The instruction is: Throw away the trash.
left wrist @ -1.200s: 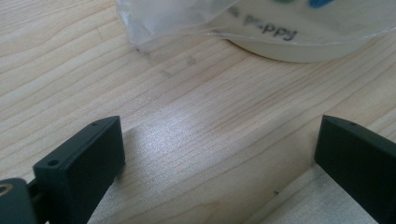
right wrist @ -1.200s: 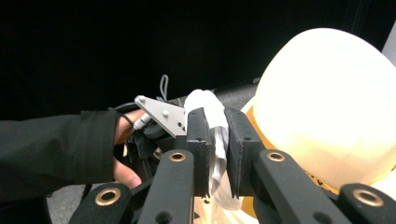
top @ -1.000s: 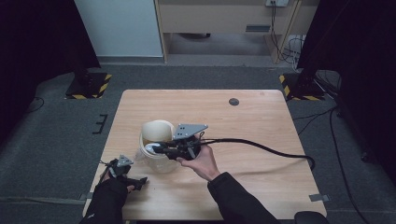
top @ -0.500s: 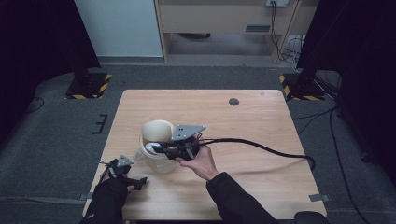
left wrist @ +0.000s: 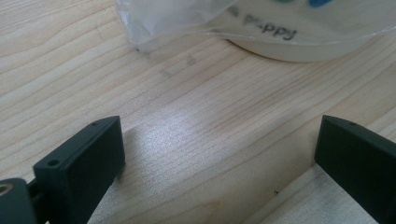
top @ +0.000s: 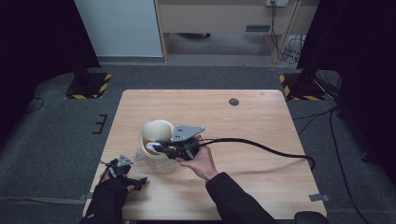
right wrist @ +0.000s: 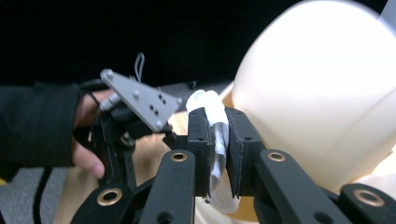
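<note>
The right claw (right wrist: 218, 154) is clamped on a white plastic bag's edge (right wrist: 210, 116), held above the cream container (top: 156, 133) left of desk (top: 261, 121) centre, apparently for lining. At seven o'clock, the left claw (left wrist: 219, 158) rests open.

Black sleeves (top: 236, 198) — black jaws, brass-ringed pivots, grey three-cornered plate (top: 187, 133), thick black cable (top: 261, 147).

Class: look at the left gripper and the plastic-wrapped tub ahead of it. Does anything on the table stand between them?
Nothing visible does. The left gripper rests with open jaws; bare table runs from them to the plastic wrap and tub.
</note>
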`<state>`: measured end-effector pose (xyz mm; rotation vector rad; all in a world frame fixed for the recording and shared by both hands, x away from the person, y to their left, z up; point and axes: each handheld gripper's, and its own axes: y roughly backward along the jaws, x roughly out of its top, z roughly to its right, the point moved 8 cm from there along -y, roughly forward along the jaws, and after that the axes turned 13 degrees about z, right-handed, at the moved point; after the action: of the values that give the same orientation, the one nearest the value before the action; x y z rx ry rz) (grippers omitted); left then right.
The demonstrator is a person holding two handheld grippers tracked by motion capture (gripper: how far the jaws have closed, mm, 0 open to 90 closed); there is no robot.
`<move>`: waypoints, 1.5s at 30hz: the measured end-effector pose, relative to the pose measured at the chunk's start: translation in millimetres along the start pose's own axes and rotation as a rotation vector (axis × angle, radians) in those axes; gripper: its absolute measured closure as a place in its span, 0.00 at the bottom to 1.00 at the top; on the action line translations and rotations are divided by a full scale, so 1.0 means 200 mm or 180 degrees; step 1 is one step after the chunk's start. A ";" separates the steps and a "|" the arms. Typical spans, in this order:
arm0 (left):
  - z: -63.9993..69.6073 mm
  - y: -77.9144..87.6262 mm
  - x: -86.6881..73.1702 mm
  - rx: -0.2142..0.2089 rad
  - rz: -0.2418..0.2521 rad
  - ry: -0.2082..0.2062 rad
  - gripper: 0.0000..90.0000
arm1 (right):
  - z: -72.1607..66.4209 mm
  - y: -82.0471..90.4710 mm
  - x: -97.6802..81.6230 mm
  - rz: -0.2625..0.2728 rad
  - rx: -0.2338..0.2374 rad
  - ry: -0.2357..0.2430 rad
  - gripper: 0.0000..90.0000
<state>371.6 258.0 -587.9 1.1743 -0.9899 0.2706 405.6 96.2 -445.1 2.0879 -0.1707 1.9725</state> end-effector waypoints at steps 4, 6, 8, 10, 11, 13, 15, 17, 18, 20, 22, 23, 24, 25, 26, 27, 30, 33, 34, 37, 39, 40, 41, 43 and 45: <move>0.00 0.00 0.00 -0.0003 -0.0001 -0.0002 0.01 | 0.00 -0.01 -0.02 -0.0028 -0.0016 -0.0038 0.83; 0.00 0.00 0.00 -0.0003 -0.0002 -0.0004 0.01 | 0.00 -0.01 -0.02 -0.0025 -0.0029 -0.0055 0.80; 0.00 0.00 0.00 -0.0003 -0.0002 -0.0004 0.01 | -0.01 -0.01 -0.01 -0.0013 -0.0030 -0.0077 0.77; 0.00 0.00 0.00 -0.0003 -0.0001 -0.0004 0.01 | -0.01 0.00 0.00 -0.0014 -0.0042 -0.0093 0.74; 0.00 0.00 0.00 -0.0005 -0.0003 -0.0006 0.01 | -0.01 0.01 0.00 -0.0004 -0.0056 -0.0097 0.73; 0.00 0.00 0.00 -0.0004 0.0000 -0.0005 0.01 | -0.02 0.02 0.02 0.0011 -0.0064 -0.0111 0.72; 0.00 0.00 0.00 -0.0003 0.0002 -0.0002 0.01 | -0.03 0.03 0.03 0.0029 -0.0052 -0.0123 0.70; 0.00 0.00 0.00 -0.0004 0.0003 -0.0003 0.01 | -0.05 0.06 0.05 0.0047 -0.0056 -0.0129 0.68; 0.00 0.00 0.00 -0.0003 0.0004 -0.0003 0.01 | -0.05 0.07 0.06 0.0096 -0.0071 -0.0166 0.67; 0.00 0.00 0.00 -0.0005 0.0003 -0.0007 0.01 | -0.04 0.11 0.07 0.0153 -0.0141 -0.0206 0.61; 0.00 0.00 0.00 -0.0004 0.0002 -0.0008 0.01 | -0.01 0.17 0.08 0.0158 -0.0262 -0.0204 0.53; 0.00 0.00 0.00 -0.0001 0.0007 -0.0004 0.01 | 0.00 0.19 0.07 0.0130 -0.0321 -0.0202 0.52; 0.00 0.00 0.00 0.0000 0.0007 -0.0005 0.01 | 0.02 0.22 0.07 0.0119 -0.0387 -0.0187 0.50; 0.00 0.00 0.00 -0.0002 0.0008 -0.0002 0.01 | 0.04 0.25 0.06 0.0098 -0.0446 -0.0182 0.47; 0.00 0.00 0.00 -0.0002 0.0008 -0.0003 0.01 | 0.06 0.29 0.05 0.0077 -0.0516 -0.0185 0.46; 0.00 0.00 0.00 -0.0002 0.0008 -0.0004 0.01 | 0.08 0.32 0.04 0.0068 -0.0580 -0.0185 0.44; 0.00 0.00 0.00 -0.0002 0.0011 -0.0002 0.01 | 0.15 0.42 0.02 0.0054 -0.0779 -0.0235 0.39; 0.00 0.00 0.00 0.0003 0.0012 -0.0008 0.00 | 0.21 0.53 -0.03 0.0007 -0.0970 -0.0312 0.36; 0.00 0.00 0.00 0.0003 0.0009 -0.0016 0.00 | 0.22 0.57 -0.04 -0.0016 -0.1029 -0.0320 0.35; 0.01 0.00 0.00 0.0004 -0.0002 -0.0037 0.00 | 0.27 0.67 -0.09 -0.0067 -0.1201 -0.0381 0.32; 0.00 -0.01 0.00 0.0009 0.0007 -0.0040 0.00 | 0.30 0.74 -0.13 -0.0087 -0.1299 -0.0435 0.31; 0.00 -0.01 0.00 0.0017 0.0017 -0.0039 0.00 | 0.31 0.77 -0.15 -0.0114 -0.1340 -0.0437 0.30; 0.00 -0.01 0.00 0.0026 0.0031 -0.0039 0.00 | 0.33 0.81 -0.17 -0.0151 -0.1387 -0.0437 0.30; 0.00 -0.01 0.00 0.0048 0.0053 -0.0051 0.00 | 0.36 0.88 -0.22 -0.0231 -0.1505 -0.0461 0.29; 0.00 -0.01 0.00 0.0058 0.0061 -0.0059 0.00 | 0.39 0.96 -0.27 -0.0289 -0.1652 -0.0490 0.29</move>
<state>373.0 257.3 -590.1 1.1861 -1.0173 0.2849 427.1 -114.6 -480.8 1.8584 -0.5434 1.5077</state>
